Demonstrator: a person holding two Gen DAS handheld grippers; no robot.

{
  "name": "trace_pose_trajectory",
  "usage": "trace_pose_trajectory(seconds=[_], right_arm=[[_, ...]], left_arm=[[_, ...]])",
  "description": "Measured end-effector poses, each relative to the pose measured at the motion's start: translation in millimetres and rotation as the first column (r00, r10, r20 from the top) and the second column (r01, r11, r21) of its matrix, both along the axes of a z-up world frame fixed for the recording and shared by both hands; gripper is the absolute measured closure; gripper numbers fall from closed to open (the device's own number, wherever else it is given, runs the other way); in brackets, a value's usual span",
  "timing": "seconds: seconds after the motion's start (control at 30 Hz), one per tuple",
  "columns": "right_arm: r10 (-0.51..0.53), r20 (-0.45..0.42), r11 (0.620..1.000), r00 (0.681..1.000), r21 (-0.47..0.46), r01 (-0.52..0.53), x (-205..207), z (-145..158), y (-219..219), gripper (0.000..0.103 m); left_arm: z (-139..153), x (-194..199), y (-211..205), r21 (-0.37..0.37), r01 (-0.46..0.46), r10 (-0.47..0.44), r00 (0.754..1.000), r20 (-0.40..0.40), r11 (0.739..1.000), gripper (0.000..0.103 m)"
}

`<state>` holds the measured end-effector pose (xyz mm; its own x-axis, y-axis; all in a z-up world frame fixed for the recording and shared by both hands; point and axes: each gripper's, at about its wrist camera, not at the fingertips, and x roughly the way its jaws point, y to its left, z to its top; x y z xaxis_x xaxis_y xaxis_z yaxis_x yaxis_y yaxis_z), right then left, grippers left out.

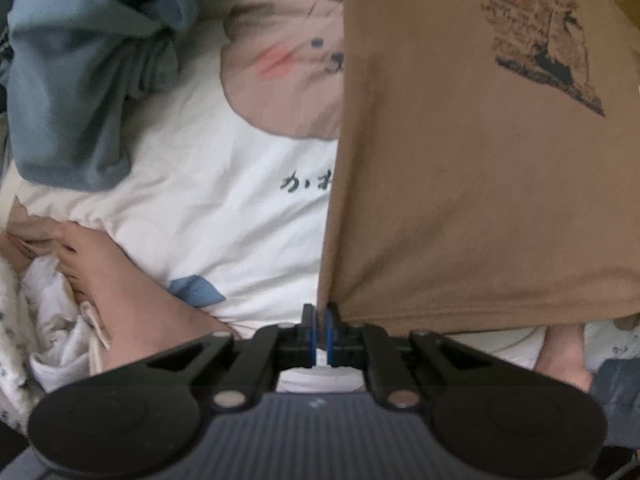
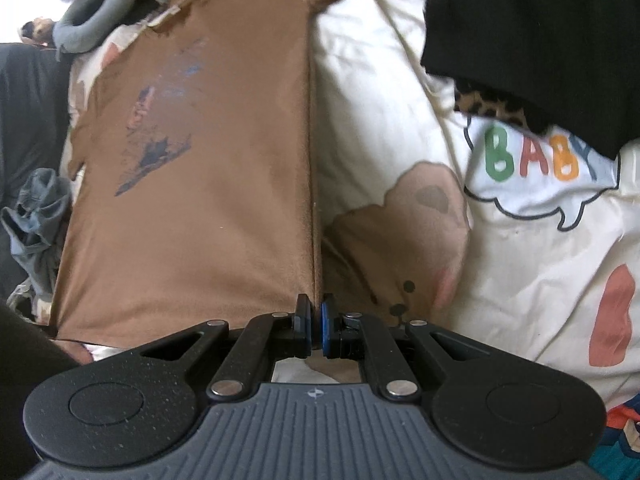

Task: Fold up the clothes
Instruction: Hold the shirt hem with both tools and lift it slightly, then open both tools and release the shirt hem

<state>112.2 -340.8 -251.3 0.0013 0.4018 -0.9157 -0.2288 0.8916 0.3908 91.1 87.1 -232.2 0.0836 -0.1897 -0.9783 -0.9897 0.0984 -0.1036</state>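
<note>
1. The left gripper (image 1: pixel 320 324) is pinched tight on the hem corner of a brown cotton T-shirt with a dark chest print (image 1: pixel 480 160).
2. The right gripper (image 2: pixel 314 320) is clamped on the same shirt's (image 2: pixel 192 200) other hem corner.
3. The shirt stretches out over a cream quilt printed with cartoon bears (image 1: pixel 208 200).
4. A crumpled blue-grey garment (image 1: pixel 80 80) lies at the quilt's far left; a black garment (image 2: pixel 540 40) at its far right.

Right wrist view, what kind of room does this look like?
Probably a bedroom: a cartoon bear duvet lies under the brown T-shirt, with a heap of black clothes on it.
</note>
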Motion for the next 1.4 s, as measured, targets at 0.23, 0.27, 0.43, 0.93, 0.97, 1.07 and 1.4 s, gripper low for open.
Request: trace_pose_trajectory(seconds=[0.23,0.27,0.43,0.93,0.97,1.07,1.4], right_arm=[[0.022,-0.020,0.998,1.000,-0.064,-0.023,-1.7,-32.7,7.3,0.101],[0.021,-0.024,0.997,0.999,-0.072,-0.023,-2.9,-37.3,7.8,0.101],[0.006,-0.035,0.996,0.999,-0.090,-0.009,-10.0,-52.3,8.7,0.101],[-0.038,-0.066,0.982,0.997,-0.186,0.025,-12.1,-89.6,10.2,0.099],[-0.050,-0.074,0.981,0.996,-0.193,0.035,-12.9,-92.2,8.9,0.098],[-0.073,-0.073,0.982,0.995,-0.178,0.059,-15.8,-90.3,3.6,0.093],[-0.135,0.063,0.986,0.989,-0.086,0.140,-11.8,-46.0,-22.4,0.066]], left_arm=[[-38.8,4.1,-8.6,-0.013,0.004,-0.005,1.000,-0.022,1.000,0.099],[-43.9,4.8,-9.3,-0.018,0.011,-0.011,1.000,-0.024,1.000,0.099],[-59.6,6.0,-10.6,-0.030,0.023,-0.024,0.999,-0.031,0.999,0.099],[-84.1,9.5,-25.8,-0.063,0.007,-0.012,0.996,-0.090,0.998,0.091],[-83.9,9.6,-27.8,-0.070,0.004,-0.010,0.997,-0.083,0.998,0.091],[-76.3,10.4,-29.8,-0.061,0.020,-0.025,0.996,-0.082,0.998,0.075],[-27.0,11.9,-9.3,0.030,-0.029,0.031,0.998,-0.061,0.999,0.050]])
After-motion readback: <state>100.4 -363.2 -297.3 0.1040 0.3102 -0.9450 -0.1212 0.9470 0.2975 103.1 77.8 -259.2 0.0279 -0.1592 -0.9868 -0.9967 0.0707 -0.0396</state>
